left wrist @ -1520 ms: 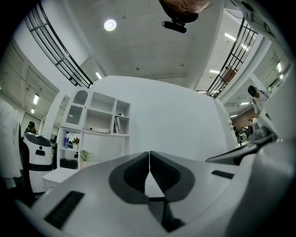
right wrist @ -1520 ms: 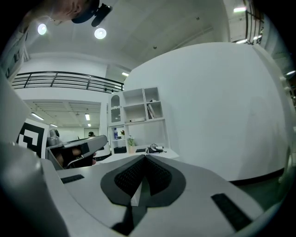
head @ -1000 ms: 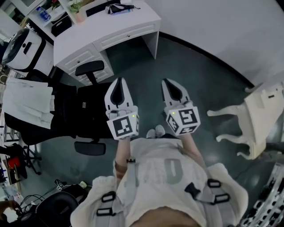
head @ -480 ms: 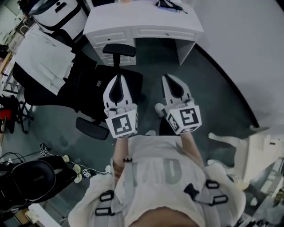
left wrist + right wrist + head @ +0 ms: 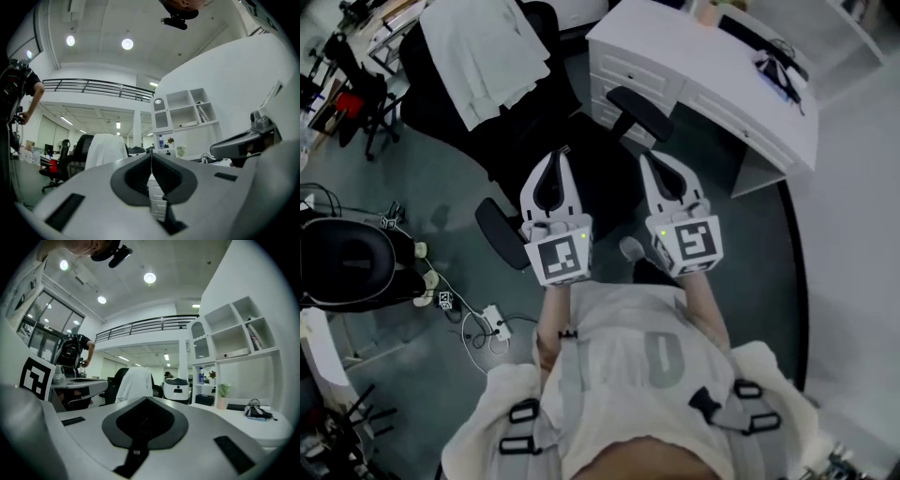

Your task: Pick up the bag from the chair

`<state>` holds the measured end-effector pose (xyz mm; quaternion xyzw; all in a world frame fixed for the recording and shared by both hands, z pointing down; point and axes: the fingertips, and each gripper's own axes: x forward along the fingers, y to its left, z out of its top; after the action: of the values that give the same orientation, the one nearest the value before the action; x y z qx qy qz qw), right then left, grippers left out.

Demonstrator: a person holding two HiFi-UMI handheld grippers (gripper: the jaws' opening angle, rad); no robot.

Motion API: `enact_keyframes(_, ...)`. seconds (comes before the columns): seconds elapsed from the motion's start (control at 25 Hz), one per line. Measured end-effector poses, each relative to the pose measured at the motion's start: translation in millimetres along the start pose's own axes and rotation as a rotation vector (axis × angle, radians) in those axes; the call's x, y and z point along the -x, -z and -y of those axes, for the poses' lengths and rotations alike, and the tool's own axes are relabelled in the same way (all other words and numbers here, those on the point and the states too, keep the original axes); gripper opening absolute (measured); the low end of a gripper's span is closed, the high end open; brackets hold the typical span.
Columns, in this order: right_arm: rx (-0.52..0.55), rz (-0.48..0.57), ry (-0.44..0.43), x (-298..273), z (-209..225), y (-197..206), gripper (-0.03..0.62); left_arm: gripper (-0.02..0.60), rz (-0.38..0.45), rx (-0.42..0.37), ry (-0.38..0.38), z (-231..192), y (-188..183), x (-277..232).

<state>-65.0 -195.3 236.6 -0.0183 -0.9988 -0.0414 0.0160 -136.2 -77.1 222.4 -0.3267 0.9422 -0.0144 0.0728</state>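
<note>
In the head view a black office chair [image 5: 605, 192] stands right under both grippers, its armrests out to either side. A white garment [image 5: 492, 47] hangs over its backrest. The seat is dark and I cannot tell a bag apart from it. A white case with a black top [image 5: 177, 389], like a backpack, shows far off in the right gripper view. My left gripper [image 5: 560, 155] and right gripper [image 5: 649, 157] are held side by side above the seat, pointing level, both shut and with nothing in them. The left gripper [image 5: 151, 153] view shows its jaws meeting in a thin line.
A white desk with drawers [image 5: 703, 84] stands just right of the chair, wall shelves [image 5: 234, 341] behind it. A second black chair [image 5: 347, 262] and a power strip with cables [image 5: 487, 323] are on the floor at left. A person in black [image 5: 75, 352] stands far off.
The view has swung round: chair and desk slid from the upper left to the middle and right. Both grippers stayed shut and side by side and now hang over the chair's seat.
</note>
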Motion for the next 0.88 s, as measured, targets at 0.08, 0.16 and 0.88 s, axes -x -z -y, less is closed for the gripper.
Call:
enact_keyframes(0.08,0.006,0.005,-0.077,-24.0,5.8,-9.4,0.005,0.011,-0.005,0.001,-0.065,-9.1,-6.1,-14.5)
enact_keyframes(0.16,0.005,0.017,-0.171,-45.1,4.8,-16.8,0.005,0.011,0.002,0.006,-0.149,-20.5,-13.4,-20.5)
enact_keyframes(0.88,-0.039,0.028,-0.518,-113.5,15.3,-5.4,0.005,0.011,-0.078,0.003,-0.565,-39.9,-8.4,-6.9)
